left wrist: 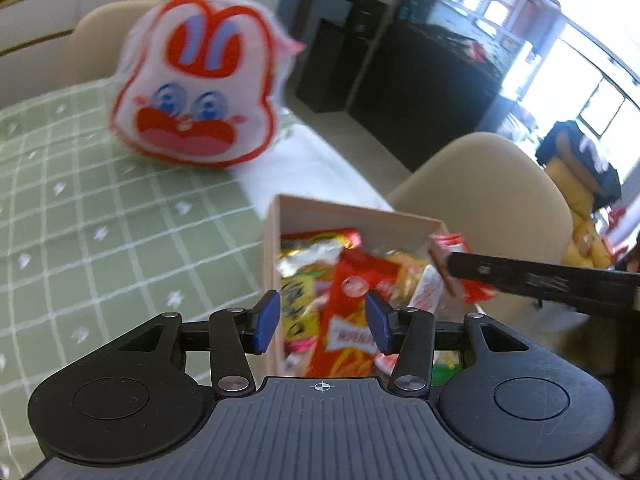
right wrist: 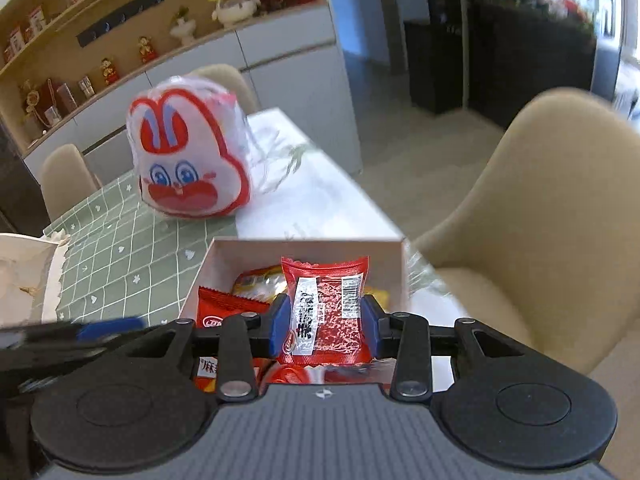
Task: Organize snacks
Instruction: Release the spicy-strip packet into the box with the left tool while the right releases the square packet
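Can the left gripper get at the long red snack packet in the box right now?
Probably yes. The left gripper is open and empty, with the long red packet straight ahead in the open-topped box. The right gripper holds its own packet off to the side.

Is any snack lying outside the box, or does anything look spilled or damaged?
Nothing looks spilled. The rabbit-face bag stands on the green tablecloth, apart from the cardboard box. The right claw holds a red packet over the box.
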{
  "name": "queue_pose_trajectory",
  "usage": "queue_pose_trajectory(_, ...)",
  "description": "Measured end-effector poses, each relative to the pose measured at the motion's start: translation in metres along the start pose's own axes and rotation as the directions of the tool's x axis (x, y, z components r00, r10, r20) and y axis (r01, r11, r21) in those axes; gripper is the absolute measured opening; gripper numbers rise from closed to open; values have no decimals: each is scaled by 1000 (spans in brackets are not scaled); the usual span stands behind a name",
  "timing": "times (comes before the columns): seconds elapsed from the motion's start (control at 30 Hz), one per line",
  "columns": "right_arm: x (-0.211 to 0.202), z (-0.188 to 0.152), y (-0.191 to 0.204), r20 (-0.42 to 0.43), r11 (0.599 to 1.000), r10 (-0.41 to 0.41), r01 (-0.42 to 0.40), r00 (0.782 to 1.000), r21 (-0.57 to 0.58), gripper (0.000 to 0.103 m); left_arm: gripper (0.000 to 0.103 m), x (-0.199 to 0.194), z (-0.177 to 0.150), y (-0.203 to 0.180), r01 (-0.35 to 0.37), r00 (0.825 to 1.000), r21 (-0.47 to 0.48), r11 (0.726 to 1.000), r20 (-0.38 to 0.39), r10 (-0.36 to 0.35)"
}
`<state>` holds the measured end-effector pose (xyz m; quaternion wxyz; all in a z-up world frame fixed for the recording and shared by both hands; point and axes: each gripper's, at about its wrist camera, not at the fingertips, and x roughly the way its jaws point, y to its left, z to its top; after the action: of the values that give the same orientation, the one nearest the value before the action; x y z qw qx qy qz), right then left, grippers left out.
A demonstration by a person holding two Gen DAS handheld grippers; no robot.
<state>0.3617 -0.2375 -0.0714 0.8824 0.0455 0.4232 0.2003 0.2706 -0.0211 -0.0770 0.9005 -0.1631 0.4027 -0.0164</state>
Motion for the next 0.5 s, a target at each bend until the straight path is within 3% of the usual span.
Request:
queue_pose_trajectory(0.13, 41, -12, 0, -64, 999, 29, -27, 998, 38, 38, 52, -13, -19, 15, -8, 1000, -61, 998, -8, 7)
queue_pose_trajectory(0.27, 44, -26, 9, -5, 999, 37, -37, 999, -15, 47, 51, -31, -38, 26, -28, 999, -112, 993, 16, 30)
queue_pose_trajectory(0.4, 20, -34, 8, 9, 999, 37, -37, 999, 6, 52, 50, -57, -55, 28, -22, 999, -102, 995, 44, 26)
queue_pose_trajectory(0.5, -31, -49, 12, 74, 1000, 1, -2, 997, 15, 60, 50, -82, -70, 21, 5, 998, -53, 999, 67, -2)
